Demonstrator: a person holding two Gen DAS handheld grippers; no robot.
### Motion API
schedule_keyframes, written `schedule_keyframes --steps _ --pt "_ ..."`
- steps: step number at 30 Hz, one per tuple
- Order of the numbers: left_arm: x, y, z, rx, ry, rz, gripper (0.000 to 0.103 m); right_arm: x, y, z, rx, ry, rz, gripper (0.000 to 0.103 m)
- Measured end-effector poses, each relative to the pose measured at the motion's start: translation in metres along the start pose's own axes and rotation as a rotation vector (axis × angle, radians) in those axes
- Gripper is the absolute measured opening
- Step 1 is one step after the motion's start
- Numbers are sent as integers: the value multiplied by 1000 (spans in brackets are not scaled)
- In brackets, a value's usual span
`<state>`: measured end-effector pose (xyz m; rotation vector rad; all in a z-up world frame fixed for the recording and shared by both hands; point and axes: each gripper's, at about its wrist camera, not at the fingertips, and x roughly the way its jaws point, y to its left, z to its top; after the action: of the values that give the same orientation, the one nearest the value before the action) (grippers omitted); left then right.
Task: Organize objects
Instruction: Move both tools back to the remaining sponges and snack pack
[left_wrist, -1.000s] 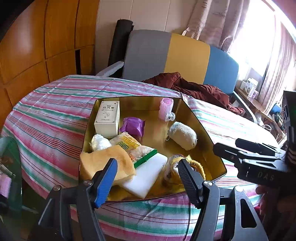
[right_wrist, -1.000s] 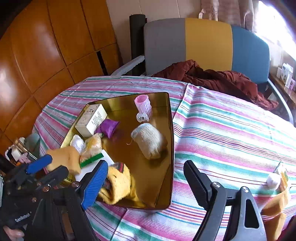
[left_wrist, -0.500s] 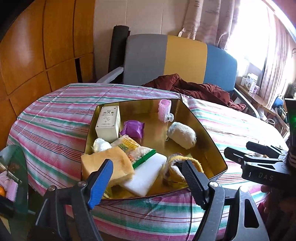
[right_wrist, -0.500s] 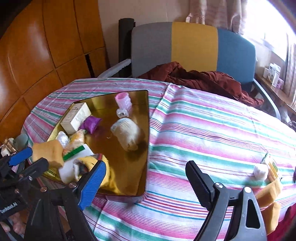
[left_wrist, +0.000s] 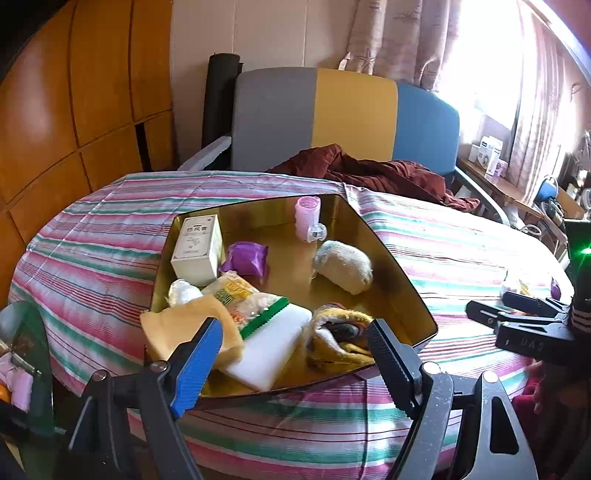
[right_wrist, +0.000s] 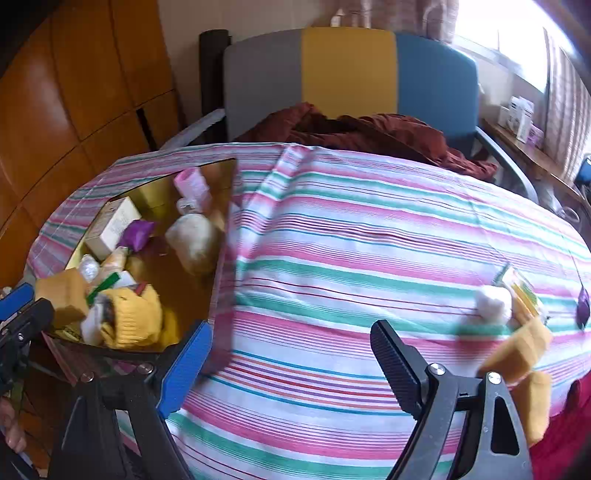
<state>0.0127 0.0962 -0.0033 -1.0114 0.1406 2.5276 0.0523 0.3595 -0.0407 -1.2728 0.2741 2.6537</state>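
A gold tray (left_wrist: 402, 280) sits on the striped tablecloth and holds a white box (left_wrist: 197, 245), a purple pouch (left_wrist: 246, 257), a pink roller (left_wrist: 307, 218), a beige sock roll (left_wrist: 345, 266), a yellow cloth (left_wrist: 341, 338) and a white sponge (left_wrist: 271, 347). My left gripper (left_wrist: 291, 354) is open and empty, just before the tray's near edge. My right gripper (right_wrist: 291, 354) is open and empty over bare cloth right of the tray (right_wrist: 221, 258). At the right of the cloth lie a white ball (right_wrist: 493, 304), a yellow packet (right_wrist: 522, 291), a purple piece (right_wrist: 583, 308) and an orange sponge (right_wrist: 517, 350).
A grey, yellow and blue chair (left_wrist: 347, 118) with a dark red garment (left_wrist: 373, 173) stands behind the table. Wooden panels (left_wrist: 74, 110) line the left wall. A glass side table (left_wrist: 22, 362) sits low at the left. A window shelf (left_wrist: 491, 162) is at the right.
My right gripper has swung right, away from the tray, so the loose items at the right come nearer. My left gripper has pulled back slightly from the tray. Both stay open.
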Motion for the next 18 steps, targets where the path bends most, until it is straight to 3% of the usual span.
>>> schedule_keyframes --steps 10,16,18 --pt "4 -37 12 81 -11 -80 83 -41 -103 -5 180 -44 -163 89" --pt "11 -74 16 164 8 -144 83 -71 -180 -16 391 -77 -266 89" --pt "14 -87 16 196 20 -164 83 -76 -209 -22 518 -87 -223 89"
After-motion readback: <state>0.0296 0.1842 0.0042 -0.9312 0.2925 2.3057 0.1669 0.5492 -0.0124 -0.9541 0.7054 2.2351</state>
